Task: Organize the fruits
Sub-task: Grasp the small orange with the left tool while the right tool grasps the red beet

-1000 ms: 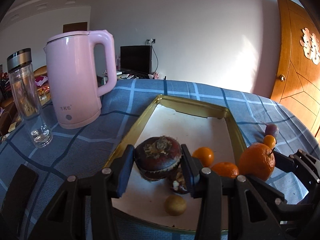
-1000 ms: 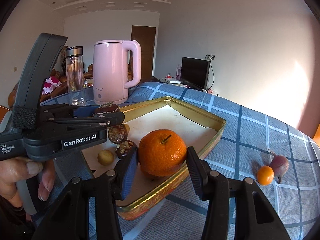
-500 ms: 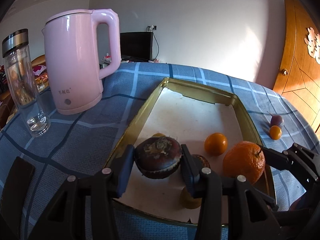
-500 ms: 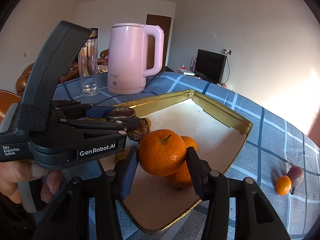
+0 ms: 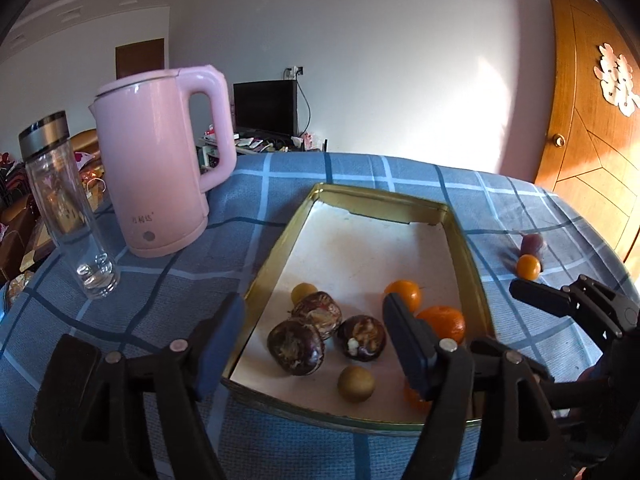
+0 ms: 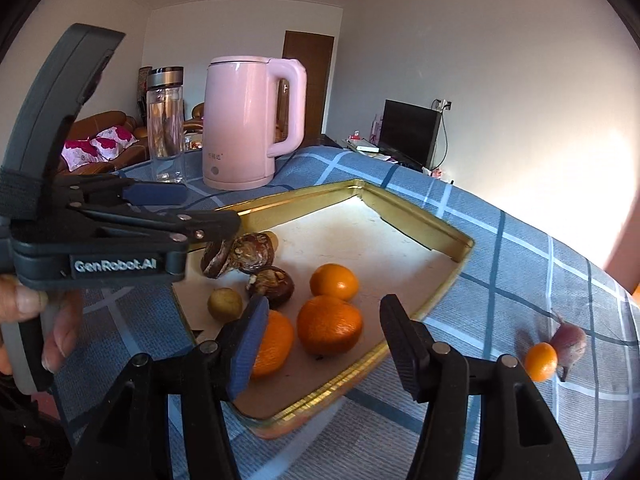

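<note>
Both grippers hold nothing: the left gripper [image 5: 312, 336] and the right gripper [image 6: 324, 332] have their jaws spread wide open, above the near end of the shallow gold metal tray [image 6: 424, 224] on the blue checked tabletop [image 5: 168, 280].

Inside the tray I count three dark brown-purple round fruits [image 5: 296, 346], hard-shelled by their look and probably firm to squeeze. I count also three orange citrus fruits: two large mandarins [image 6: 330, 324] and one smaller round one [image 6: 334, 281]. The mandarins look light with soft, loose skin, so I would take them across the middle with gentle pressure. Two small yellow-brown round fruits [image 5: 356, 384] are there too.

Outside the tray, well apart to the right, one tiny orange kumquat [image 6: 541, 361] touches one small purple-red pointed fruit [image 6: 568, 342]. Both seem light and may roll, so a low grip from the sides looks best.
</note>
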Available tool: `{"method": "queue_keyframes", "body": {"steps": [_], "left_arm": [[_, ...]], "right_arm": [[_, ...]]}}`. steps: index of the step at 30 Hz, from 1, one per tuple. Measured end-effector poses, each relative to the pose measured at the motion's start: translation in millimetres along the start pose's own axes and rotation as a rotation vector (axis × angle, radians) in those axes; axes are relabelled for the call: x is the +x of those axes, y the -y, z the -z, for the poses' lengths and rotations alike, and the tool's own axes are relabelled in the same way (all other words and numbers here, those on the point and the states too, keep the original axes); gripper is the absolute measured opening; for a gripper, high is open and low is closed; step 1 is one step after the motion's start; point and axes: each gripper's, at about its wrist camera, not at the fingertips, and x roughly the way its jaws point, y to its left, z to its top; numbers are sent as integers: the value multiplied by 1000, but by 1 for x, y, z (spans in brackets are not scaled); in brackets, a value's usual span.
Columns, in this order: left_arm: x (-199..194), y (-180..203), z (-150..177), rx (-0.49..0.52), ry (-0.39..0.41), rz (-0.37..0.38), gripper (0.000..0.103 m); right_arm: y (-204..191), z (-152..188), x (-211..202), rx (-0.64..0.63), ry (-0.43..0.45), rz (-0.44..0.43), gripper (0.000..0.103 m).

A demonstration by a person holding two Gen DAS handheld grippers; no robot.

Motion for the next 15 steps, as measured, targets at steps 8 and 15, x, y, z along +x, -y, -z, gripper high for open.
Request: {"method": "queue_keyframes", "body": {"steps": [8,15], "left_arm": [[-26,62,-34,126,31,83,77],[-11,118,-54,193,0,114,78]], "right_arm": [[73,1,-47,96,25,136,61],[129,4,-68,193,17,238,66]]}}
